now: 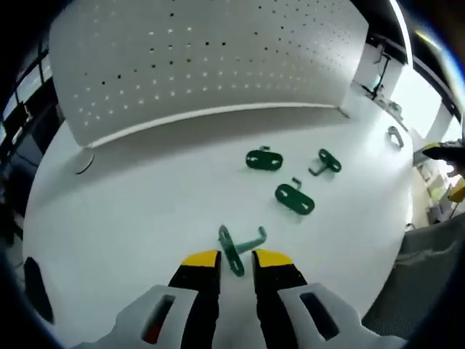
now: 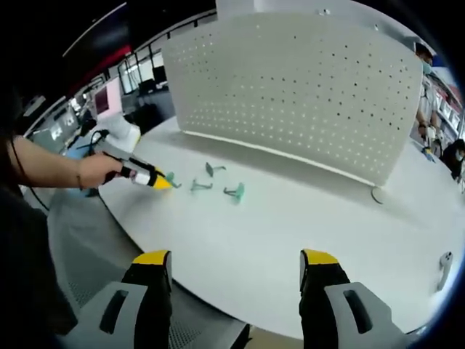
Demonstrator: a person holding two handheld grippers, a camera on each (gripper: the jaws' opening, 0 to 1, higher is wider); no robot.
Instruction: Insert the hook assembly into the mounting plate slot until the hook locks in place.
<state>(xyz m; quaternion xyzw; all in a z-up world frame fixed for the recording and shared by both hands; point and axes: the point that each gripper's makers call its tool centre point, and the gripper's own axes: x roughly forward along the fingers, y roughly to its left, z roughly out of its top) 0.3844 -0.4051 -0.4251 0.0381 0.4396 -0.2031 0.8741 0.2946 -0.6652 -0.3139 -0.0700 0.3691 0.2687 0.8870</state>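
Your left gripper view looks closely down at the hooks [image 1: 290,185], your right from farther back; both face the pegboard [image 2: 305,87].

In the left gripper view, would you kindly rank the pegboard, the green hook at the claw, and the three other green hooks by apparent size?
1. Pegboard, by far the largest.
2. Green hook at the left claw; it looks bigger than the rest, though it is nearest the camera.
3. The three other green hooks look about alike, so I will not rank them.

On the white table [image 1: 145,196] we see four green hooks [image 1: 294,198] and a perforated board [image 1: 203,58] standing.
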